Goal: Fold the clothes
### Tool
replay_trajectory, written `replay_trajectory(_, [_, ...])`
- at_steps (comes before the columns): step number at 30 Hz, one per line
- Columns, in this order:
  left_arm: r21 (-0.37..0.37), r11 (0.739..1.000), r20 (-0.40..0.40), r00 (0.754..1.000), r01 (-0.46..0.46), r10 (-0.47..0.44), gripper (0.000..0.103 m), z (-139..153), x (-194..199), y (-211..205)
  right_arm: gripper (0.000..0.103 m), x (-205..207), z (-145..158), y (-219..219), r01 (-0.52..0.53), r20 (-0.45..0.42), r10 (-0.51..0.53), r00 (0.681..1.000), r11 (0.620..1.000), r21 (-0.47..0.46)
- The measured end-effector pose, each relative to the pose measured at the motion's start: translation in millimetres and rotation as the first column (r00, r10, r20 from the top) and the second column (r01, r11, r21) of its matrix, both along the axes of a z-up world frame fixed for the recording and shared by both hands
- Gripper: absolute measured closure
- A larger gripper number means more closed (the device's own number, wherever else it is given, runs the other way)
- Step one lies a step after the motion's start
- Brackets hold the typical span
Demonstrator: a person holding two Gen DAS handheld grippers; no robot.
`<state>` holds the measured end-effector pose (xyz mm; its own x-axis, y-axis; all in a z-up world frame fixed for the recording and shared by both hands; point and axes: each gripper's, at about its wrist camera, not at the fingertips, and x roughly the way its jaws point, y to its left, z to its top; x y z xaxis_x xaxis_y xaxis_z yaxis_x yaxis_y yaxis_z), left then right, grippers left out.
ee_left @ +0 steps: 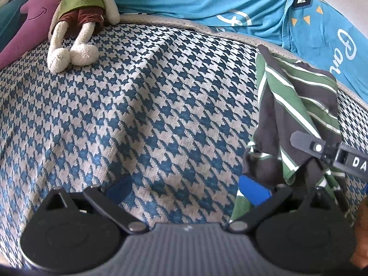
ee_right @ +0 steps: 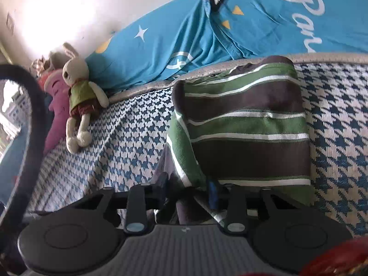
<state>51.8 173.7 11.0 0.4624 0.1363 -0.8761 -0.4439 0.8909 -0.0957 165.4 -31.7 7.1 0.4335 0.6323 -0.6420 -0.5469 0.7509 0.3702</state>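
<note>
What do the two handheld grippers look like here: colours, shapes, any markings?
Both share one build: a grey ribbed base plate flanked by two round black housings, with black link arms on silvery pivot pins. The left gripper has blue pads on its fingertips. The right gripper shows a blue pad too; seen from the left wrist camera, its black finger carries a silver screw and white letters "DA".

A houndstooth blanket [ee_left: 142,105] covers the bed — blue and cream. At its far edge lies a rabbit doll [ee_right: 79,101] (green top, brown shorts), touching a purple cushion [ee_left: 30,16]. Behind it, a blue quilt [ee_right: 184,36] with white lettering stretches along the wall [ee_right: 69,7].
</note>
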Motion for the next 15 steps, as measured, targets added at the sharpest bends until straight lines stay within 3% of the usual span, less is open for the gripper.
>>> replay_trajectory(1, [0.000,1.000,0.001,1.000,-0.001,0.001,0.000,0,0,0,0.084,-2,1,0,0.001,0.015,-0.001,1.000,1.000,-0.009])
replay_trajectory(4, [0.002,1.000,0.003,1.000,-0.003,0.003,0.000,0,0,0,0.088,-7,9,0,0.028,0.057,-0.026,0.998,0.999,-0.027])
replay_trajectory(7, [0.002,1.000,0.004,1.000,-0.008,0.008,0.000,0,2,0,0.089,-16,23,3,0.086,0.177,-0.066,0.982,0.991,-0.107])
replay_trajectory(11, [0.003,1.000,0.007,1.000,-0.016,0.016,0.000,0,1,1,0.089,-30,41,10,0.179,0.368,-0.083,0.926,0.955,-0.236])
replay_trajectory(15, [0.001,1.000,0.008,1.000,-0.029,0.029,0.000,0,0,5,0.089,-42,41,27,0.217,0.495,-0.015,0.869,0.910,-0.353])
